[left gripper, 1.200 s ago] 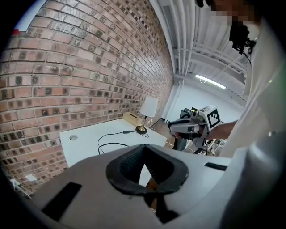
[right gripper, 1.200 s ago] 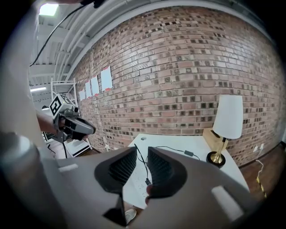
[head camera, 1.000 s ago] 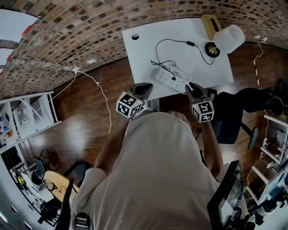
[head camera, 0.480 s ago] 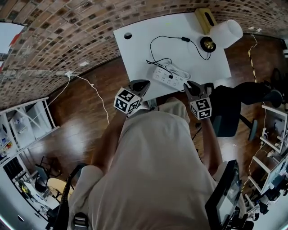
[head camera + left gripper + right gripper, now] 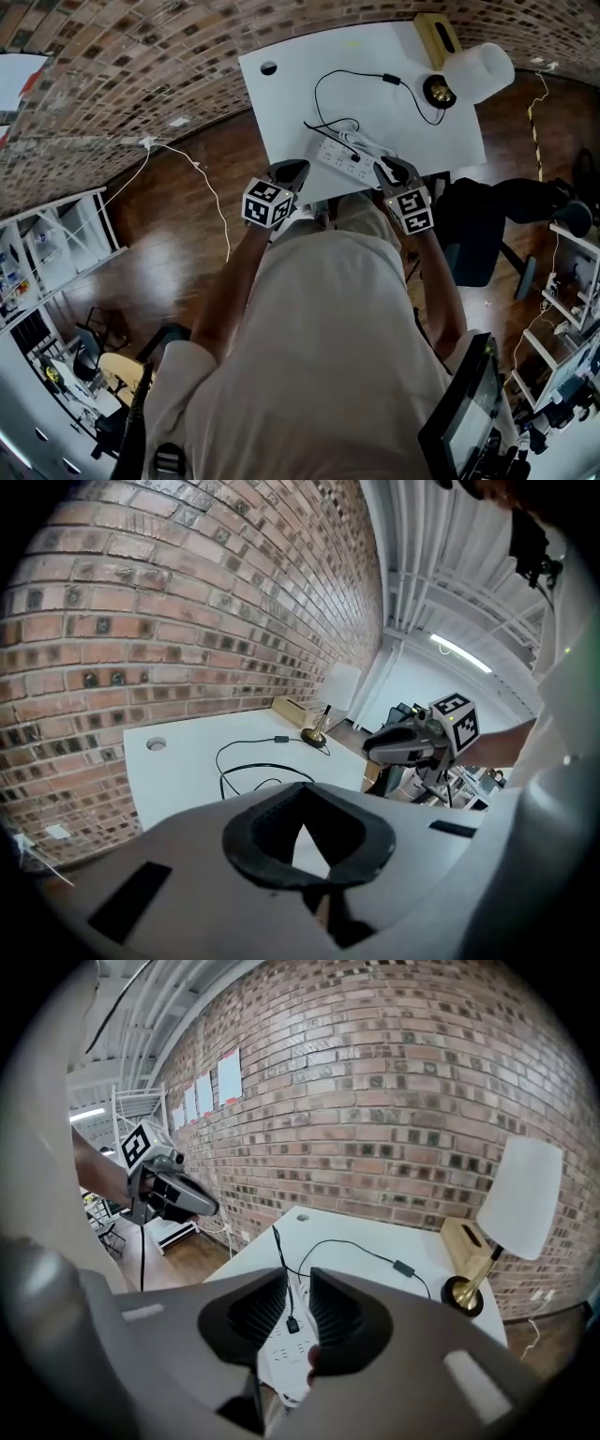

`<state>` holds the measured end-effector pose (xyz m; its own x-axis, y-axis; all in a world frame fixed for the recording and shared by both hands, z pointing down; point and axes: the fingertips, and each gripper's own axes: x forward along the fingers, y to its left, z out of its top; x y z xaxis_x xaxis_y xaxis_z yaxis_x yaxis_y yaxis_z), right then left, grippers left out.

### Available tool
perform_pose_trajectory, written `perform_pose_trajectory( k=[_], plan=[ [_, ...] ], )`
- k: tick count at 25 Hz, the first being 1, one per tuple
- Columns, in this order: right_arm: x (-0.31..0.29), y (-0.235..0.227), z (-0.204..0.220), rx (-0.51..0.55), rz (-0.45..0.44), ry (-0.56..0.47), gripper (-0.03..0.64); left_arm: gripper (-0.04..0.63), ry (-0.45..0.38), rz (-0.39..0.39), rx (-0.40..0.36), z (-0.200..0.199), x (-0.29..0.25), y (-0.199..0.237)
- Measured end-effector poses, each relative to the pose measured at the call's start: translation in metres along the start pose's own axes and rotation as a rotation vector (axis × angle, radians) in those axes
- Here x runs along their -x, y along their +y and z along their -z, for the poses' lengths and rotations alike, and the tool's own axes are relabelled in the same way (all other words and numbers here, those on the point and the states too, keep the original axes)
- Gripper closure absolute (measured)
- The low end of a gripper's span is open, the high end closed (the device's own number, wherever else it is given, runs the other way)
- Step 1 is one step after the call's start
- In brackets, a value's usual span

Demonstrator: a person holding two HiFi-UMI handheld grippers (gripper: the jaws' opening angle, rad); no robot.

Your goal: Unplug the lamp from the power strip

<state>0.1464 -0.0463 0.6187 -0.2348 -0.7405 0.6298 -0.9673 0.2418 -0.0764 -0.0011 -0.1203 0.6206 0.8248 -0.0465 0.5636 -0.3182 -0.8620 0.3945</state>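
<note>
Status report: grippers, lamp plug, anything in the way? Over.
Left hand-held gripper shut, empty. Right hand-held gripper open, empty, aimed at the black plug. Plug seated in the power strip. Nothing blocking.

Insp. note: no legible text, brand or number in any view.
- Marker cube (image 5: pixel 267 203) on left gripper (image 5: pixel 289 172): b/w square code patterns only, no letters or digits.
- Marker cube (image 5: pixel 411 208) on right gripper (image 5: pixel 392 169): same, pattern only.
- White sheets (image 5: pixel 230 1077) on brick wall, right gripper view: too small and washed out to read.
- Power strip (image 5: pixel 352 161): no marking that can be made out.
- Lamp (image 5: pixel 469 75): shade and base plain.
</note>
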Motion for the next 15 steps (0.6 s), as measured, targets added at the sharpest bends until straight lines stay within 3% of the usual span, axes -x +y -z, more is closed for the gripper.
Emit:
perform_pose_trajectory(
  k=[11,15],
  plan=[
    [-0.018,-0.010,0.009,0.106,-0.229,0.080,0.552,0.591,-0.006,-0.114,0.116,0.000,-0.030,-0.017],
    [-0.023,-0.023,0.024,0.145,-0.267,0.150,0.552,0.591,-0.017,-0.177,0.154,0.004,-0.036,-0.025]
  ],
)
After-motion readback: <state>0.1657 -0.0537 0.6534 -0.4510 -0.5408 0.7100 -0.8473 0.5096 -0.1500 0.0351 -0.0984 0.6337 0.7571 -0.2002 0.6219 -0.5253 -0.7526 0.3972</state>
